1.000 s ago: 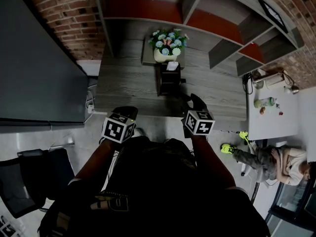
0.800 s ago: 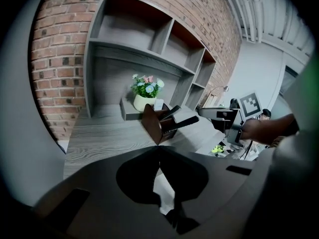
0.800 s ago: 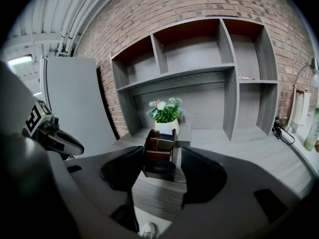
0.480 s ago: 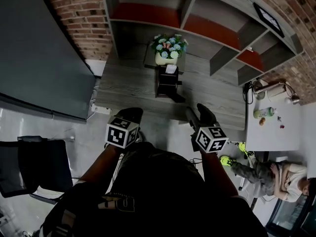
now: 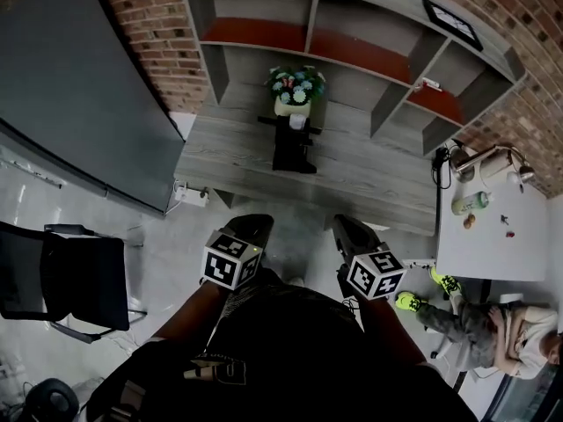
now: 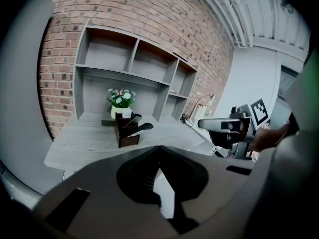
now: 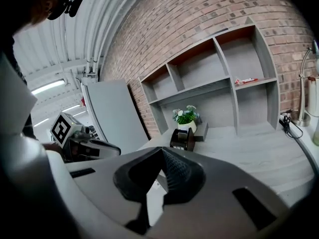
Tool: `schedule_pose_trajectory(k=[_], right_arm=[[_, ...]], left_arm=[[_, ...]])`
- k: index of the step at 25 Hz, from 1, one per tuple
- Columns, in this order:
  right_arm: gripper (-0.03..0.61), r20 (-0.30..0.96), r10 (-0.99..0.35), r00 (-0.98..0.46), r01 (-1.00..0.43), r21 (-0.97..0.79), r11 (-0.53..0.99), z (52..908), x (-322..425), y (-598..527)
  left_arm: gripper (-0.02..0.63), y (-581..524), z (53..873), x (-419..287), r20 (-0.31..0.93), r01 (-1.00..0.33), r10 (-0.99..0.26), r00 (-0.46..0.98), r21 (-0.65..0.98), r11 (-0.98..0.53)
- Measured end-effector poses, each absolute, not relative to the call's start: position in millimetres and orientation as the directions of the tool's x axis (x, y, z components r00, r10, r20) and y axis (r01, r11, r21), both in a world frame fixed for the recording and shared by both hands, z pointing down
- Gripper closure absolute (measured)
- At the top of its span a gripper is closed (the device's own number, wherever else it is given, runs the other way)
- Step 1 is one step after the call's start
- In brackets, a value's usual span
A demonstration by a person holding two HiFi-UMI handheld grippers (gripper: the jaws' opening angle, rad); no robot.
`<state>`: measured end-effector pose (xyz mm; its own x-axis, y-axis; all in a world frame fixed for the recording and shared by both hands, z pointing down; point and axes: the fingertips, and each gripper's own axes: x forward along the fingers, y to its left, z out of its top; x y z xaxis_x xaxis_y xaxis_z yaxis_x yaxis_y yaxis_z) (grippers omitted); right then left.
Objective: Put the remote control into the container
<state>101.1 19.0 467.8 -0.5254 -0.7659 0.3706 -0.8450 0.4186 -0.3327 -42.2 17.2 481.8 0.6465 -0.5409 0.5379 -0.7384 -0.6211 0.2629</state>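
I see the dark brown, box-shaped wooden container [image 5: 290, 148] standing upright on the grey wood-grain table [image 5: 229, 158], just in front of the white pot of flowers [image 5: 293, 105]. Its top is open. The slim black remote control [image 6: 141, 128] sits inside it, tilted rather than upright. Its lower end is down in the container, and its upper end pokes out over the rim, leaning to the right in the left gripper view. I can't make out its buttons from here.
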Motion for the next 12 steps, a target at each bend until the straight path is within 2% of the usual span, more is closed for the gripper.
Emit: schedule_pose_trajectory(k=[6,12], right_arm=[[0.572,0.316,-0.753,-0.577,-0.801,-0.398,0.447,474,106,44],[0.572,0.307,-0.75,-0.586,-0.795,-0.395,0.46,473,96,60]], left_arm=[[0.607,57,482,-46,0.559,-0.798,-0.594,0.578,0.238,-0.553],[0.607,66,481,-62,0.59,-0.814,-0.593,0.548,0.212,-0.541]])
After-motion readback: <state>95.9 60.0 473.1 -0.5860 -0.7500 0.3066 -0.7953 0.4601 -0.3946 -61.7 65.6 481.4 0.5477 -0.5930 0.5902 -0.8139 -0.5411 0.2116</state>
